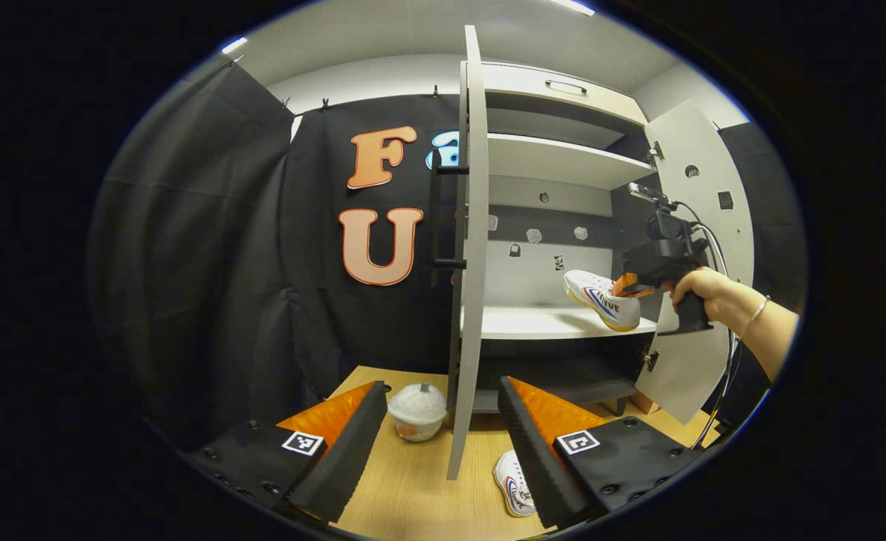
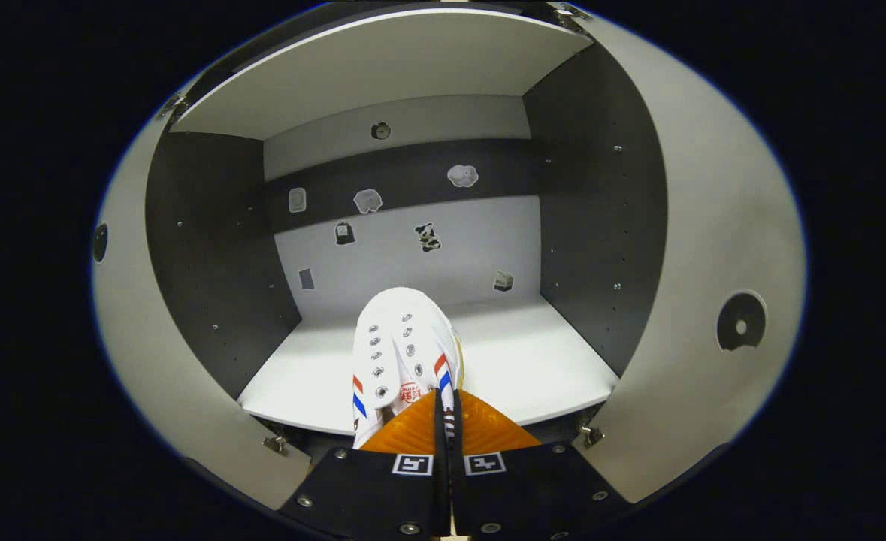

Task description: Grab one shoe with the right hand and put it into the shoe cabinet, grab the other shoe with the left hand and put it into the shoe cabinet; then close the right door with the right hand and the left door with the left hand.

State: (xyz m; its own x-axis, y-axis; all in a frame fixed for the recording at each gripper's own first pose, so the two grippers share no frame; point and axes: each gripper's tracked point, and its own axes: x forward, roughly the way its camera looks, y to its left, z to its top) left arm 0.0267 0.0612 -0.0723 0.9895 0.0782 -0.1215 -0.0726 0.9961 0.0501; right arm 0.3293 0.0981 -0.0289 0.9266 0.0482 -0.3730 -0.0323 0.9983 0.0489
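My right gripper is shut on the heel collar of a white shoe with red and blue stripes. The shoe's toe points into the shoe cabinet, over the front of the white shelf. In the left gripper view the same shoe hangs tilted at the shelf edge, held by the right gripper in a person's hand. Whether it touches the shelf I cannot tell. The other white shoe lies on the wooden table, just beside my open left gripper, which holds nothing.
Both cabinet doors stand open: the left door edge-on right ahead of the left gripper, the right door behind the hand. A white lidded bowl sits on the table by the left door. Door panels flank the compartment.
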